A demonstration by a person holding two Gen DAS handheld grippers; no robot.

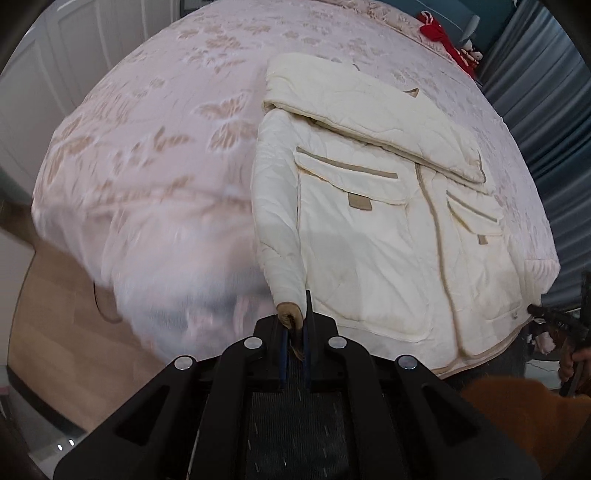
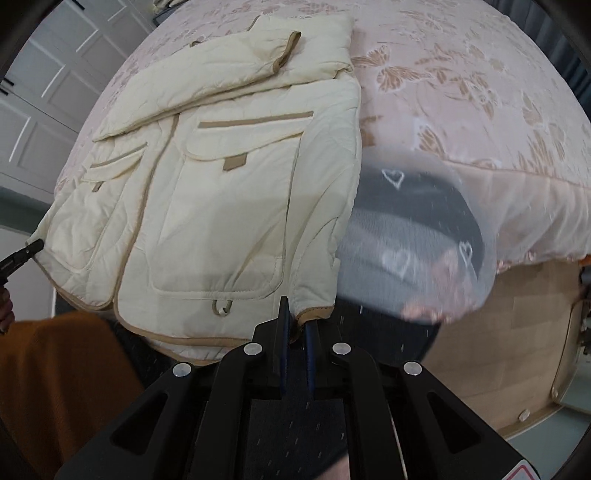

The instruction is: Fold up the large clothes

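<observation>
Bedspread (image 1: 147, 147) under clawed jacket (image 1: 369, 240), seemingly.

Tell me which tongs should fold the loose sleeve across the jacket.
Left. The left tongs are shut on the sleeve's tan cuff; the right tongs hold the jacket's opposite bottom edge.

Pink butterfly-print bedspread (image 1: 155, 122) — red toy (image 1: 439, 33), white wardrobe doors (image 2: 55, 81), wooden floor (image 1: 55, 314).

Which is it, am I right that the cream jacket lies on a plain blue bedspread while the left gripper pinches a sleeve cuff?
Not quite. The bedspread is pink with a tan butterfly pattern, not plain blue, as the left wrist view shows. The cream jacket does lie on it, and the left gripper does pinch a sleeve cuff.
</observation>
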